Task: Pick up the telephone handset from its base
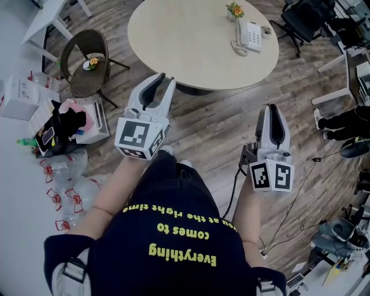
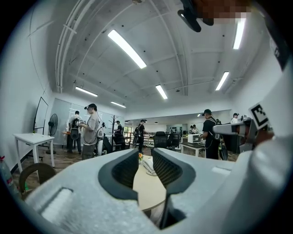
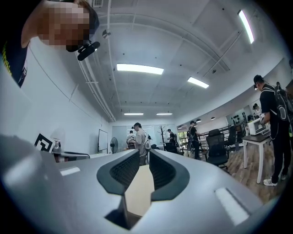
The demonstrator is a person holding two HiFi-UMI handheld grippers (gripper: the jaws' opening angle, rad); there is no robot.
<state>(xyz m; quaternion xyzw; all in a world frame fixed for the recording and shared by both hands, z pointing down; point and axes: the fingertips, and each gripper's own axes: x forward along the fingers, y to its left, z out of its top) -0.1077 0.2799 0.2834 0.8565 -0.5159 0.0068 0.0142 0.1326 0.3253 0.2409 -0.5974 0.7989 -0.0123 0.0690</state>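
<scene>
Head view first: the left gripper was out in front of the person, jaws a little apart and nothing between them, its tips just short of the near edge of the round surface. The right gripper sat further back and off to the right over the wooden floor, with only a narrow gap showing between its jaws. Across on the far side of the surface sat the white telephone, the handset lying down on the base's left side, well apart from both grippers, with a small flower pot just behind it. A wicker chair stood to the left, and plastic bottles littered the floor. Over to the left gripper view: the dark pads stood apart with nothing held, and through the gap the telephone showed far off on the pale surface; people stood in the office behind. Right gripper view: its pads were parted too, and only the bare tabletop showed between them, a standing person beyond.
</scene>
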